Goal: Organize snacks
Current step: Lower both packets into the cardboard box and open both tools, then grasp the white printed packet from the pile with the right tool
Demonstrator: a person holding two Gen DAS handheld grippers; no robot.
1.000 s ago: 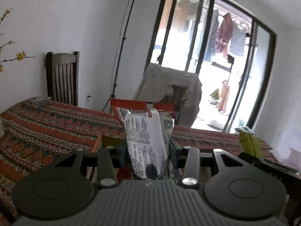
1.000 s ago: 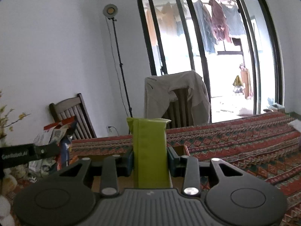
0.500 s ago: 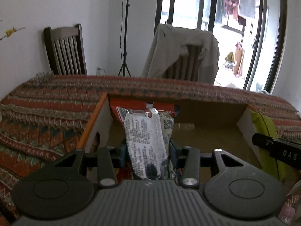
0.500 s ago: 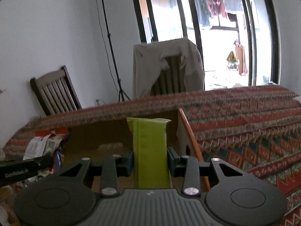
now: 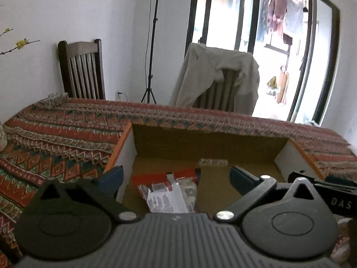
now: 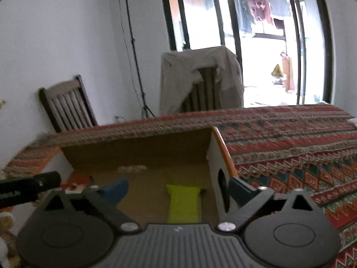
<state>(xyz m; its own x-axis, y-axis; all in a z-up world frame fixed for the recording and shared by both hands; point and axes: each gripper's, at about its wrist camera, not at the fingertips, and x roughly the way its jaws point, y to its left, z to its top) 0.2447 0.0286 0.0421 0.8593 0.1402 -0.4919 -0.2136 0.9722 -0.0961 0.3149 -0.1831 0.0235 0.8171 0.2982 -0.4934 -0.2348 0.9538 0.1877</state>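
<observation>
cardboard box (image 5: 209,143), open-topped with orange-edged side walls, sits on the patterned tablecloth (image 5: 55,138) and serves as the collecting bin, so both snacks lie inside it rather than on the cloth. red-and-silver snack packet (image 5: 169,192) lies flat on the box floor toward the left wall, at about 6 o'clock in the left wrist view, printed back face up. green snack packet (image 6: 183,203) lies flat on the floor near the right wall, at about 6 o'clock in the right wrist view, long axis running away from the camera. judgement: the two are kept apart, one per side, which leaves the middle of the floor free for more items. a small pale wrapped item (image 5: 213,162) lies at the foot of the far wall, around 12 o'clock from the red packet. left gripper (image 5: 176,176): jaws have just been opening and now stand spread wide; the red packet sits below and between them, no pad on it, released. right gripper (image 6: 177,186): jaws have just been opening too, now wide; the green packet lies between and below them, untouched, let go. its right finger (image 6: 243,189) stands just beside the box's right wall, contact not resolvable.
</observation>
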